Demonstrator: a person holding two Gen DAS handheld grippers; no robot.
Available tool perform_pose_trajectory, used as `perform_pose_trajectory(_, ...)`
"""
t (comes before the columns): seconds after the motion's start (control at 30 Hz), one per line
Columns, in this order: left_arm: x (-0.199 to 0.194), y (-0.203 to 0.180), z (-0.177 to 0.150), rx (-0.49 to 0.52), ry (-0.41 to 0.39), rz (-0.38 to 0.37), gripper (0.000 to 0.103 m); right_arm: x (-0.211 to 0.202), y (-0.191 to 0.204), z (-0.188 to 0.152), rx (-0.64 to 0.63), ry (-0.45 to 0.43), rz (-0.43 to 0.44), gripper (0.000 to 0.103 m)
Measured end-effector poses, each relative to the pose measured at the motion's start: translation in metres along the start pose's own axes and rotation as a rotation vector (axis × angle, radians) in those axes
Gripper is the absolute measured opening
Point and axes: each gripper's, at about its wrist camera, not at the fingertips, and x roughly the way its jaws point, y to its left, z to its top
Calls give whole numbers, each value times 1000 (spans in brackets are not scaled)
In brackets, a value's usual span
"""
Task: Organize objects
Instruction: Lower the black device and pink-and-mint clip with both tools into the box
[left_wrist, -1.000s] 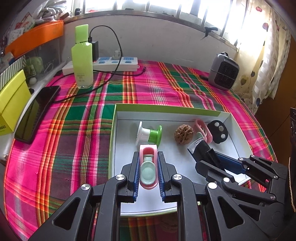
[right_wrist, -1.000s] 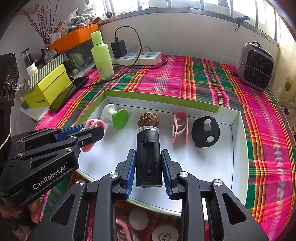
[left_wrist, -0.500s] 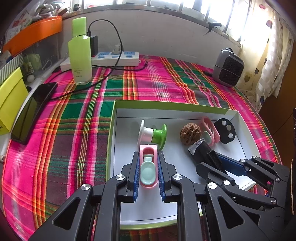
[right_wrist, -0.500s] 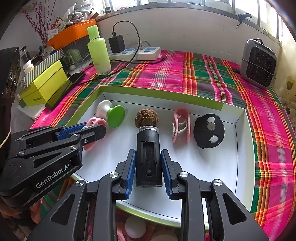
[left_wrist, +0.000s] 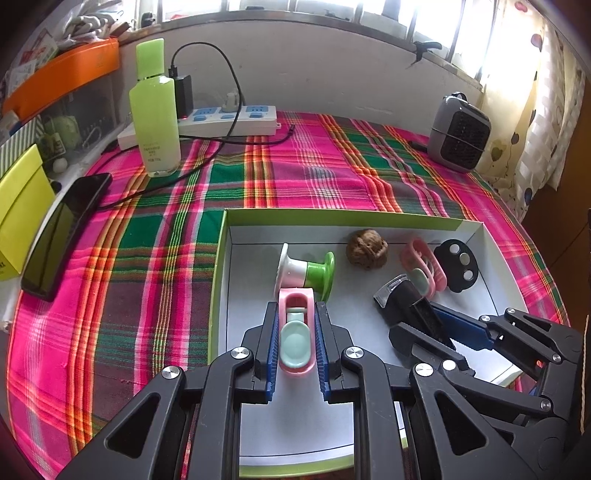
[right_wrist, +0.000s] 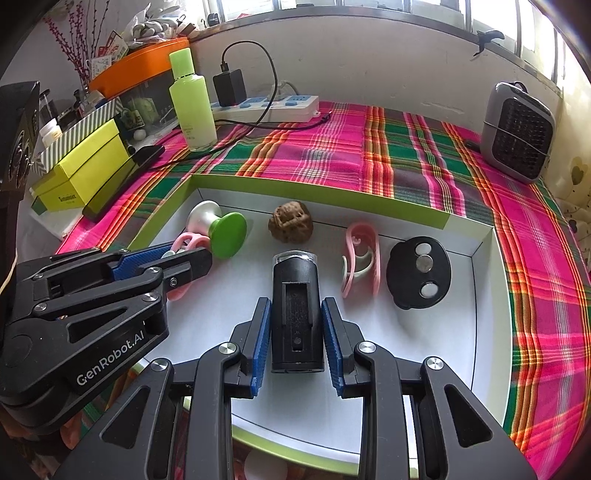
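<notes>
Little has shifted over the last second: both tongs hold their places above the tray, only the left view's framing sliding slightly.

A plaid cloth of pink, green and orange covers the surface (left_wrist: 295, 177), which runs back to a white wall under a bright window. At upper left of the left view stand a tall lime-green plastic bottle (left_wrist: 155, 110) and a white power strip (left_wrist: 229, 120) with a black charger plugged in; a black phone (left_wrist: 62, 229) lies at the left edge beside a yellow-green box (left_wrist: 18, 206). A grey mini heater (left_wrist: 458, 133) sits at upper right.

A shallow white tray with a green rim (left_wrist: 332, 216) fills the lower middle. Its far row holds a white-and-green spool-shaped piece (left_wrist: 306, 267), a brown wrinkled walnut (left_wrist: 366, 249), a pink looped clip (right_wrist: 360, 254) and a black oval disc with silver studs (right_wrist: 419, 271).

The left tongs (left_wrist: 295, 334) are clamped on a pink-and-mint plastic clip (left_wrist: 295, 332) near the tray's left wall. The right tongs (right_wrist: 297, 332) are clamped on a black rectangular block with a clear end (right_wrist: 297, 306), mid-tray. Bare white floor lies around both; cloth beyond the rim is open.
</notes>
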Motion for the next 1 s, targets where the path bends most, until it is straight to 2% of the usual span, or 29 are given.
perform_pose_trajectory(1.0,3,-3,1,16,-2,39,16,0,-1,-1,3,-10,5,29)
